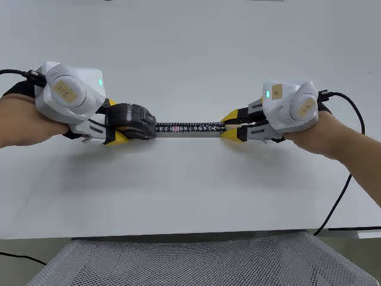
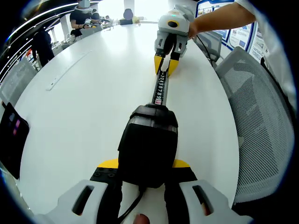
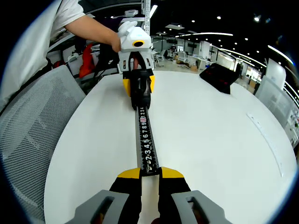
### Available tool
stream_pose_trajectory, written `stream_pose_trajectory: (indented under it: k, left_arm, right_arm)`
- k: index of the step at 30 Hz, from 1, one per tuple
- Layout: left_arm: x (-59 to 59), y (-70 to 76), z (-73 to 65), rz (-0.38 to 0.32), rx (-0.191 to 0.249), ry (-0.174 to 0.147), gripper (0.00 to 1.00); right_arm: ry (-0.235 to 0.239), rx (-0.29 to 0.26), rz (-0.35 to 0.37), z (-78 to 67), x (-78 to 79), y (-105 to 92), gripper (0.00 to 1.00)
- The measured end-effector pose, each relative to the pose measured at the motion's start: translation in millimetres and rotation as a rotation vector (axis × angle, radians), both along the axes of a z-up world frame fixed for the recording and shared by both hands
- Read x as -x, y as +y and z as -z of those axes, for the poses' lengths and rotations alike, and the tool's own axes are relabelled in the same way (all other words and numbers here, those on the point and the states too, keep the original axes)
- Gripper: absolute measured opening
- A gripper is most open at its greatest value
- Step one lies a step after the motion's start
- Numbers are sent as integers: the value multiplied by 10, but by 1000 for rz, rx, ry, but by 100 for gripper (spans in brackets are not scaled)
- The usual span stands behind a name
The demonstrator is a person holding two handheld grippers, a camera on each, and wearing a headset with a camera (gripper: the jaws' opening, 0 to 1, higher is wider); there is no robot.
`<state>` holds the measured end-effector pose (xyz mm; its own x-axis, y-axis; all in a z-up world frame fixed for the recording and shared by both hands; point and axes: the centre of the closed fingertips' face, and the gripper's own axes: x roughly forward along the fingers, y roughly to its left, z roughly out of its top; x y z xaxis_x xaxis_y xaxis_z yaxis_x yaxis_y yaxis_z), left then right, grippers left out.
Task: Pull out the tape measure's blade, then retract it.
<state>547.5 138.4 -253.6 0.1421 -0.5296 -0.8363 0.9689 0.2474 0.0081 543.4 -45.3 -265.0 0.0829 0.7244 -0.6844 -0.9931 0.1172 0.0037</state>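
Observation:
A black tape measure case point(image 1: 132, 121) sits between the yellow-tipped jaws of my left gripper point(image 1: 116, 124), which is shut on it. In the left gripper view the case point(image 2: 148, 144) rises in front of the jaws. The dark blade point(image 1: 189, 127) with white numbers runs right from the case, just above the white table point(image 1: 190, 53). My right gripper point(image 1: 231, 126) is shut on the blade's end. The right gripper view has the blade point(image 3: 145, 145) stretching away from my right gripper point(image 3: 150, 174) to the case point(image 3: 140, 91).
A grey mesh chair point(image 1: 196, 259) stands at the table's near edge. Black cables point(image 1: 345, 179) trail from both grippers. A dark tablet-like object point(image 3: 219, 74) lies on the table farther off. People stand beyond the far end point(image 2: 84, 18).

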Motion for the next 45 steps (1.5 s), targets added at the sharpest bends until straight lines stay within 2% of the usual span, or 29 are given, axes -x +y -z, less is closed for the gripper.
stream_pose_trajectory:
  k: [1, 45]
  left_arm:
    - [0, 0, 1, 0, -1, 0, 29]
    - [0, 12, -5, -2, -5, -1, 29]
  right_arm:
    - [-11, -2, -18, -5, -8, -2, 9]
    - [-16, 75, 1, -51, 15, -500, 9]
